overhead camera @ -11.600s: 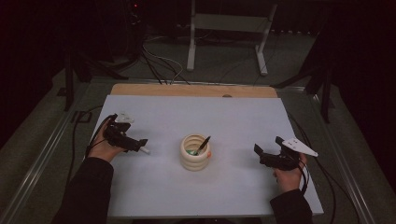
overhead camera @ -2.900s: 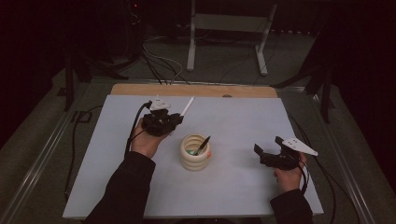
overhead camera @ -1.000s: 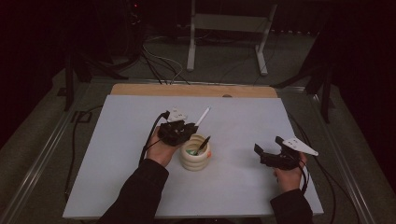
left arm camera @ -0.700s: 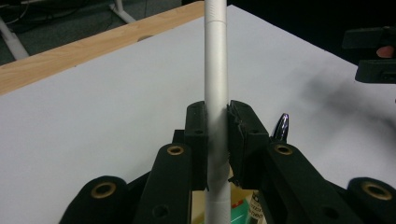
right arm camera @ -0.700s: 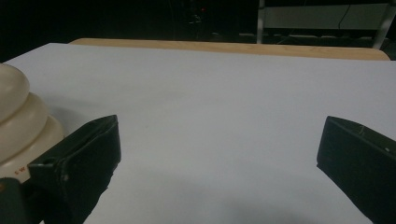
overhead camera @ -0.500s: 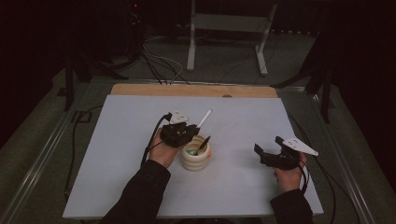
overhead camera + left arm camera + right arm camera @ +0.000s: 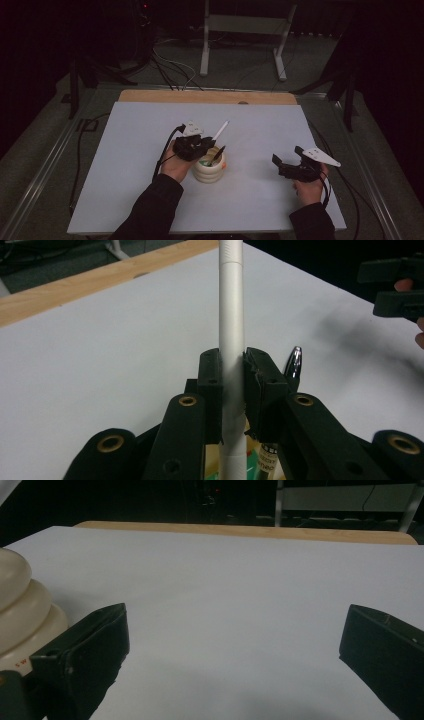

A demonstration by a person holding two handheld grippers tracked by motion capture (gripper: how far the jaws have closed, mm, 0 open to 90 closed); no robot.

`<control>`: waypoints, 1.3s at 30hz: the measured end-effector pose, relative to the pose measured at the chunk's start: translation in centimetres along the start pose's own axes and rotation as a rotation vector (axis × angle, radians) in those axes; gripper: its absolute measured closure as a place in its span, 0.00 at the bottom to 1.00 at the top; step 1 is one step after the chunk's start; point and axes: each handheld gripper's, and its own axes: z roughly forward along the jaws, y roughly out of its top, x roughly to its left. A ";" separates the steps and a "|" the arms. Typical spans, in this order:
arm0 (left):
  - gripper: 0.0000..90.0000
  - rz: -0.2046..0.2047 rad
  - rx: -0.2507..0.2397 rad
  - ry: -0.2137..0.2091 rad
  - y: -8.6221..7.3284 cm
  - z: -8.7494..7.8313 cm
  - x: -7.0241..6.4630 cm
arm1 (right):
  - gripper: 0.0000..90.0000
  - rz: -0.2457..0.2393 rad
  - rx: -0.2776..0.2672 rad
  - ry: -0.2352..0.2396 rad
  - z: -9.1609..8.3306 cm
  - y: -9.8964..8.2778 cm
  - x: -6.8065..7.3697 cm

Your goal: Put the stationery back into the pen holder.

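A cream ribbed pen holder [image 7: 209, 170] stands mid-table, with a dark pen [image 7: 218, 154] leaning in it. My left gripper [image 7: 205, 145] hovers just over the holder's left rim, shut on a white pen [image 7: 220, 130] that slants up and to the right. In the left gripper view the white pen [image 7: 232, 315] runs straight up between the pads [image 7: 210, 376], and the dark pen's tip [image 7: 293, 363] shows behind the right jaw. My right gripper [image 7: 283, 165] rests at the right of the table, open with nothing between its fingers. The holder [image 7: 22, 615] bulges at the left edge of the right gripper view.
The white table top [image 7: 140, 150] has a wooden strip [image 7: 210, 97] along its far edge. Cables [image 7: 165, 65] and a metal stand [image 7: 245, 30] lie on the dark floor beyond. Bare white surface lies to the left and in front of the holder.
My left gripper has carried the white pen from the far left-centre of the table down to the holder's rim. The right gripper has stayed still.
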 end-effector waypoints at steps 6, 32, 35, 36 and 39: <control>0.88 0.001 0.011 -0.005 -0.3 0.4 -0.1 | 0.00 0.000 0.000 0.000 0.0 0.0 0.0; 0.88 0.012 0.037 -0.009 -0.8 0.9 -0.3 | 0.00 -0.001 0.001 0.000 0.0 0.0 0.0; 0.88 0.012 0.039 -0.009 -0.9 0.9 -0.2 | 0.00 0.001 -0.001 0.000 0.0 0.0 0.0; 0.88 0.011 0.038 -0.008 -0.9 0.9 -0.2 | 0.00 0.001 -0.001 0.000 0.0 0.0 0.0; 0.88 0.009 0.034 -0.011 -0.9 0.9 -0.2 | 0.00 0.001 -0.001 0.000 0.0 0.0 0.0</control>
